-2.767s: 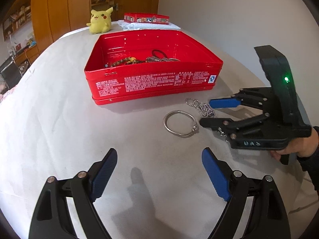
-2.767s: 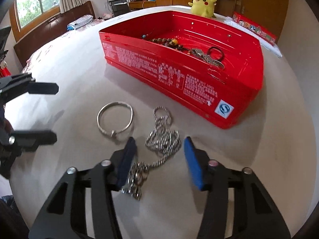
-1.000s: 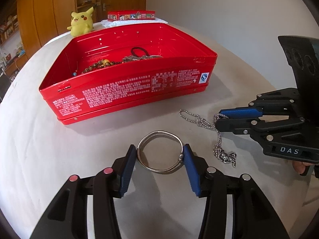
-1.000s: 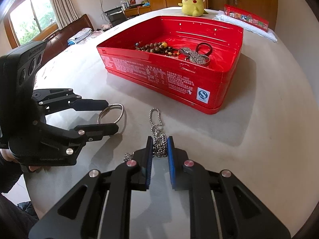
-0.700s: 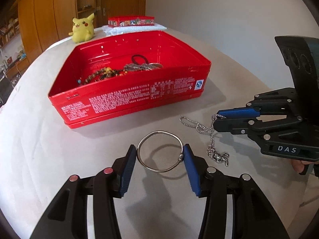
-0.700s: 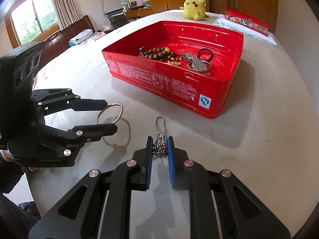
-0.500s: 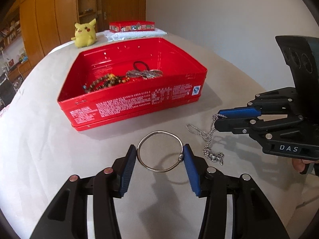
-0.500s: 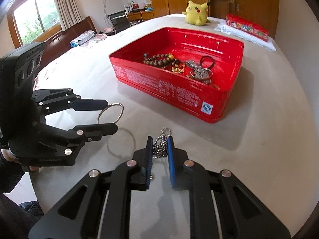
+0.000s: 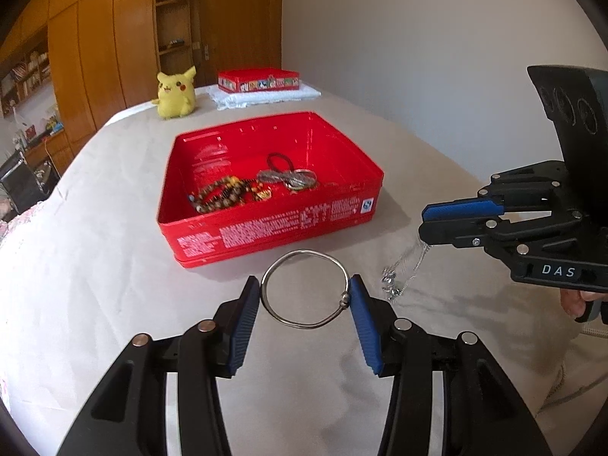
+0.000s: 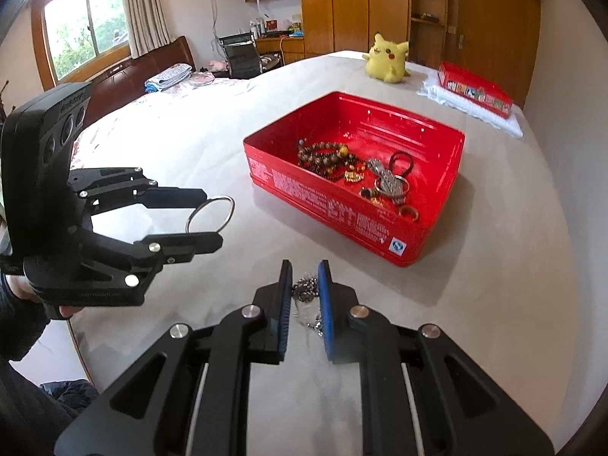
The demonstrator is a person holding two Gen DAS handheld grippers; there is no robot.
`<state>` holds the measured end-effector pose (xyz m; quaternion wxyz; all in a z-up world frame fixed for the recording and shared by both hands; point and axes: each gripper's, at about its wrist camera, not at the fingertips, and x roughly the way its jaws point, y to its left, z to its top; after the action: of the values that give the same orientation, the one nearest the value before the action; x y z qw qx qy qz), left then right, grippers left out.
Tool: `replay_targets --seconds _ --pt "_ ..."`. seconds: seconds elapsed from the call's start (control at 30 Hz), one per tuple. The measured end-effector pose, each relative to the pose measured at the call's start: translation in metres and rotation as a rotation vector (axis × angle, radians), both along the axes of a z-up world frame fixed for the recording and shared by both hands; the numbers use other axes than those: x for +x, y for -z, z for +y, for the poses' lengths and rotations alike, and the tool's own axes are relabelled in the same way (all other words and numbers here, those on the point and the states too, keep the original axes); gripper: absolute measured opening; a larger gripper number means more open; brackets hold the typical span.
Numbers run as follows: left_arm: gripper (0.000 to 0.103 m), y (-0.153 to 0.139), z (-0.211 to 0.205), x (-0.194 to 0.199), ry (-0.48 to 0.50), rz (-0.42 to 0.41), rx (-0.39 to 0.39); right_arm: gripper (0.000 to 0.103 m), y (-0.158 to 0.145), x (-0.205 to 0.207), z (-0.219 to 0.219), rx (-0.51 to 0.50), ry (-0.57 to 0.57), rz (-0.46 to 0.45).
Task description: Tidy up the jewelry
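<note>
My left gripper (image 9: pixel 305 290) is shut on a silver bangle (image 9: pixel 288 319), which hangs in the air in front of the red tin (image 9: pixel 266 233). In the right wrist view the same bangle (image 10: pixel 228 211) shows between that gripper's fingers at the left. A silver chain (image 10: pixel 306 287) is pinched between the blue pads of my right gripper (image 10: pixel 305 279); in the left wrist view the chain (image 9: pixel 399 273) dangles below it, blurred. The open tin (image 10: pixel 330 205) holds a bead bracelet (image 10: pixel 323 155), a black loop, rings and other small pieces.
A yellow plush toy (image 9: pixel 174 93) and a small red box (image 9: pixel 258 80) on a folded white cloth stand at the far end of the cloth-covered surface (image 9: pixel 95 285). The surface's edge drops off at the left in the right wrist view. A person's hands hold both grippers.
Both grippers have risen off the surface with their loads. The bangle and the chain, which lay on the cloth a second ago, now hang in the air, and the tin looks farther below.
</note>
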<state>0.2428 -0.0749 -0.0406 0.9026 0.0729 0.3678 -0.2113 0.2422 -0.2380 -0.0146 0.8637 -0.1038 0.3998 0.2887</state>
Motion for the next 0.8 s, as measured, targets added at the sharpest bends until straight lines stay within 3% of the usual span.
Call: replay_targets --seconds 0.03,0.3,0.43,0.5,0.53,0.57,0.8 --pt "0.048 -0.004 0.002 -0.001 -0.002 -0.008 0.000 0.000 -0.003 -0.001 0.001 -0.002 -0.004 -0.003" --pt "0.048 -0.017 0.011 -0.009 -0.012 -0.039 -0.010 0.000 -0.016 -0.005 0.002 -0.003 -0.001 -0.017" --pt "0.048 -0.005 0.013 -0.010 -0.010 -0.015 -0.022 0.004 0.018 -0.006 0.002 -0.030 0.006 0.035" --pt "0.048 0.002 0.013 -0.009 -0.010 0.001 -0.022 0.022 0.039 -0.004 0.002 -0.037 0.020 0.076" --pt "0.048 0.006 0.014 -0.008 -0.011 0.009 -0.020 0.051 0.054 -0.003 0.000 -0.042 0.032 0.101" --pt "0.048 0.008 0.015 -0.007 -0.013 0.014 -0.019 0.068 0.060 -0.004 0.000 -0.050 0.037 0.105" --pt "0.048 0.016 0.017 0.004 -0.025 0.034 -0.015 0.064 0.097 -0.003 0.017 -0.142 -0.038 0.115"
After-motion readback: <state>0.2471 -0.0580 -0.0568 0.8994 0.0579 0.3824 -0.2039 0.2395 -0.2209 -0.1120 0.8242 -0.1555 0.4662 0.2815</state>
